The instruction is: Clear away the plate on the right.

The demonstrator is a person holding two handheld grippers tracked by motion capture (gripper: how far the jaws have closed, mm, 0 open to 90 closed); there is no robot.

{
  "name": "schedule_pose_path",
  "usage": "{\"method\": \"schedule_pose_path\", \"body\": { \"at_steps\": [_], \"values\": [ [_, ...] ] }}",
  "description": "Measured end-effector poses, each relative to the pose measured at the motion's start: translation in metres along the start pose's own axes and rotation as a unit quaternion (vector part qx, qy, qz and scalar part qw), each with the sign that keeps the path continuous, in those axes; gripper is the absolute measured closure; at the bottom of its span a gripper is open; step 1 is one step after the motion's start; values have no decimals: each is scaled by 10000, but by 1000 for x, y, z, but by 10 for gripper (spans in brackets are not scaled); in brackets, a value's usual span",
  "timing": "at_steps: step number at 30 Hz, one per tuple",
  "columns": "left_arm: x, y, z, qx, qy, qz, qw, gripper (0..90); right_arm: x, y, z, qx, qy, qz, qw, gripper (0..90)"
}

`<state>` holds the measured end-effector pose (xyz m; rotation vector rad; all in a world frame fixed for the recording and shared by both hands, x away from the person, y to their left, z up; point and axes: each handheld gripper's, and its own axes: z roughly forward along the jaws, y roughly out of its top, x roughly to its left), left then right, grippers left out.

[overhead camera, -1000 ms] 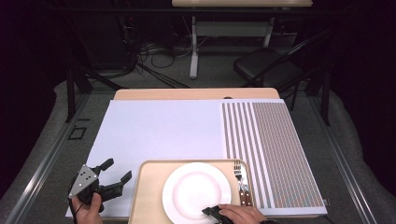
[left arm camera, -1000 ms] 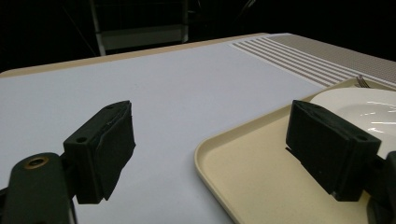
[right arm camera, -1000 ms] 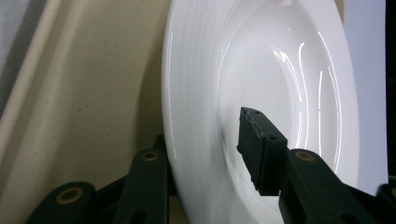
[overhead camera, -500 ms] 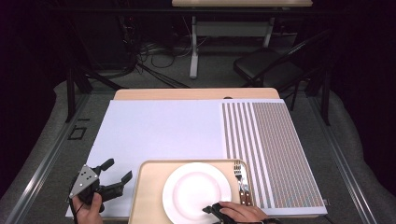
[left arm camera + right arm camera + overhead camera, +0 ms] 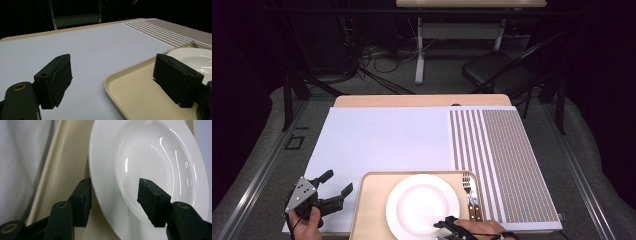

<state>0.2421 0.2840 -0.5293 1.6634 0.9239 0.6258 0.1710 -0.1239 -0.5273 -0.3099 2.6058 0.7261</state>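
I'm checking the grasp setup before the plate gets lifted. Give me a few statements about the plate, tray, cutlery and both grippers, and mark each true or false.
1. The right gripper has its jaws open astride the rim of the white plate. True.
2. The plate stands directly on the white mat. False: it stands on the beige tray.
3. The left gripper holds the tray's edge. False: its jaws are open and hold nothing, beside the tray's left edge.
4. A fork lies on the tray to the right of the plate. True.
5. The plate is loaded with food. False: it is bare.
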Motion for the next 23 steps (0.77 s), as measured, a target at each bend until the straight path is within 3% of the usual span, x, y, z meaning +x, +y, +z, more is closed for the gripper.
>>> {"method": "schedule_pose_path", "body": {
  "at_steps": [5,7,9,10,12,14,17,18,22,23],
  "values": [
    [0,0,-1,-12,20,-14,10000,156,0,-12,-19,-305,-223,441,9983,343],
    [0,0,-1,-8,5,3,10000,156,0,-21,-25,-486,-315,888,9944,281],
    [0,0,0,-1,3,-5,10000,156,-4,-31,-32,-626,-407,1146,9906,268],
    [0,0,0,-4,-21,8,10000,157,-5,-35,-35,-712,-473,1350,9871,249],
    [-1,0,0,-2,-4,17,10000,156,-10,-45,-40,-904,-755,1755,9774,210],
    [0,0,0,-1,-4,5,10000,156,-17,-56,-43,-1031,-1092,2172,9645,177],
    [1,0,0,-16,4,-1,10000,156,-28,-73,-48,-1133,-1486,2849,9401,153],
    [1,0,0,-15,4,-2,10000,157,-31,-79,-50,-1156,-1635,3128,9285,152],
    [1,0,0,-30,10,0,10000,156,-34,-91,-53,-1091,-2077,3654,9008,141],
    [1,0,0,-30,11,-4,10000,157,-34,-94,-54,-1078,-2211,3777,8926,141]
  ]
}}
